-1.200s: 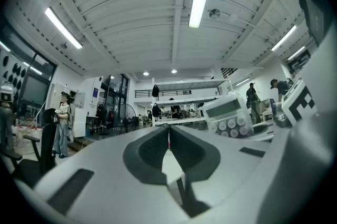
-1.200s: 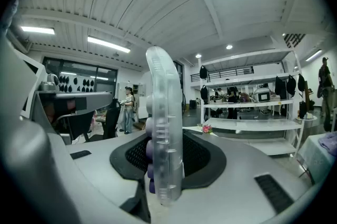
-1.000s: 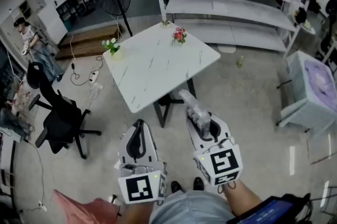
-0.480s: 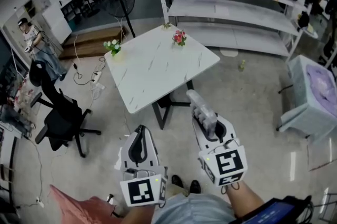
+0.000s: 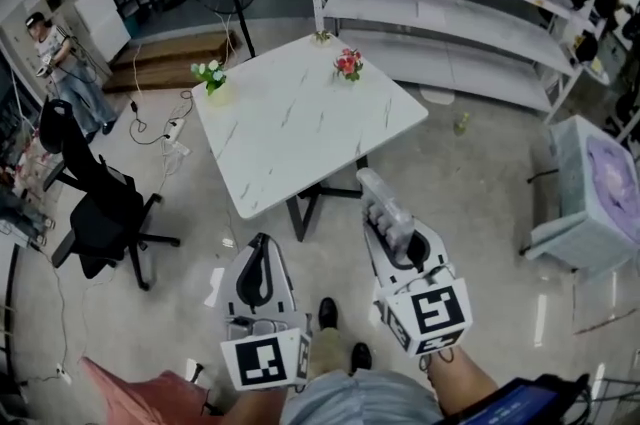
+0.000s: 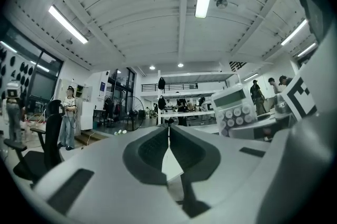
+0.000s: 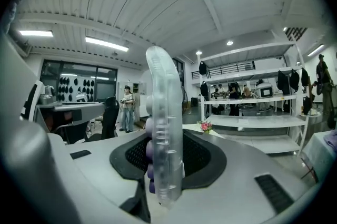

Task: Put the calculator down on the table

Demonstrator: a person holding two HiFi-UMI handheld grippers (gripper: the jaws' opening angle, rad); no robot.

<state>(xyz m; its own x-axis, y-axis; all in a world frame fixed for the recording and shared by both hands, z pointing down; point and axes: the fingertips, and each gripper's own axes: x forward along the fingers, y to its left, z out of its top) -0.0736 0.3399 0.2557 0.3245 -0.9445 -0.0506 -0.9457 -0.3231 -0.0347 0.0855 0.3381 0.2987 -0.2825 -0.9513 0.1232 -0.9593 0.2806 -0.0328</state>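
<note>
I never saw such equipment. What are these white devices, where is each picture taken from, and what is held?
A person holds one gripping tool in each hand. One picture comes from a camera on the person's head, looking down; the other two come from cameras riding on the tools. The left tool is shut and empty. The right tool grips a calculator. Ahead stands a white table with a white flower bunch and a pink flower bunch on it; the calculator is not yet there.

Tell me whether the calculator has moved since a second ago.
Yes, slightly: the calculator in the right gripper has edged nearer the marble table's near edge, not yet over it.
</note>
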